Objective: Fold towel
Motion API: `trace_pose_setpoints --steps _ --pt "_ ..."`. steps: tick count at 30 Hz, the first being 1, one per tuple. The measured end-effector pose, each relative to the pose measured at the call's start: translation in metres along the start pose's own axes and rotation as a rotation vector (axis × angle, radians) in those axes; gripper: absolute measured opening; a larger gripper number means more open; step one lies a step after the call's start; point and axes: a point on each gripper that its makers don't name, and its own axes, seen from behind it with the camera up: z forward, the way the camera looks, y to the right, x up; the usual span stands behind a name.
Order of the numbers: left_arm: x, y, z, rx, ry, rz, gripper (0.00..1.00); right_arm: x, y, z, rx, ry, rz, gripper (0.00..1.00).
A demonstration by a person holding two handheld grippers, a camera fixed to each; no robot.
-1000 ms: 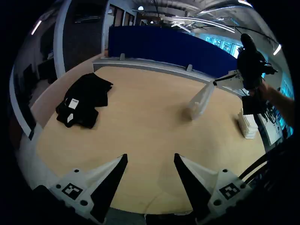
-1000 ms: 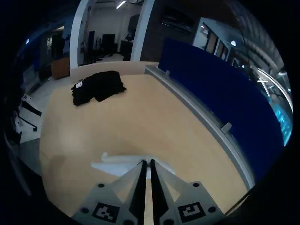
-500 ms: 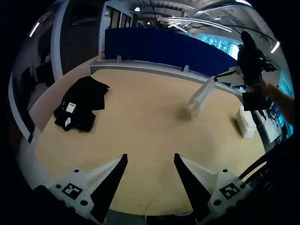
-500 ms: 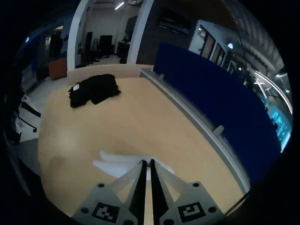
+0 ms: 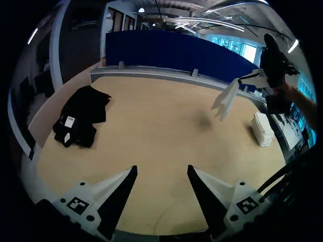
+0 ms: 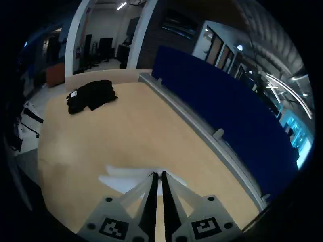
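A white towel [image 5: 226, 99] hangs in the air above the right side of the wooden table [image 5: 161, 121], clear of the surface, with a dark shadow under it. My right gripper [image 5: 238, 82] holds it at its top corner, a person's hand behind it. In the right gripper view my right gripper [image 6: 158, 176] is shut on the white towel [image 6: 121, 179], which spreads to the left below the fingertips. My left gripper [image 5: 161, 169] stands open over the table's near edge, nothing between its fingers.
A pile of black clothes [image 5: 78, 117] lies at the table's left; it also shows as black clothes [image 6: 89, 94] far off in the right gripper view. A stack of folded white towels [image 5: 262, 129] sits at the right edge. A blue partition [image 5: 169, 48] runs behind the table.
My right gripper has lifted the towel off the table and carried it up and to the right. My left gripper has stayed open, its view drifting slightly.
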Motion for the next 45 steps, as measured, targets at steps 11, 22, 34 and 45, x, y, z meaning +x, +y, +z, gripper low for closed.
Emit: trace_pose_setpoints --steps 11,22,34,45 --pt "-0.003 0.006 0.009 -0.002 -0.020 0.024 0.92 -0.043 0.049 -0.035 -0.056 -0.034 0.051 0.07" --pt "0.003 0.011 0.021 -0.002 -0.029 0.054 0.92 -0.084 0.101 -0.070 -0.128 -0.075 0.085 0.07" --pt "0.013 0.019 0.028 -0.007 -0.034 0.077 0.92 -0.117 0.158 -0.113 -0.218 -0.108 0.111 0.07" --pt "0.019 0.033 0.031 -0.022 -0.037 0.096 0.92 -0.147 0.180 -0.145 -0.269 -0.135 0.140 0.07"
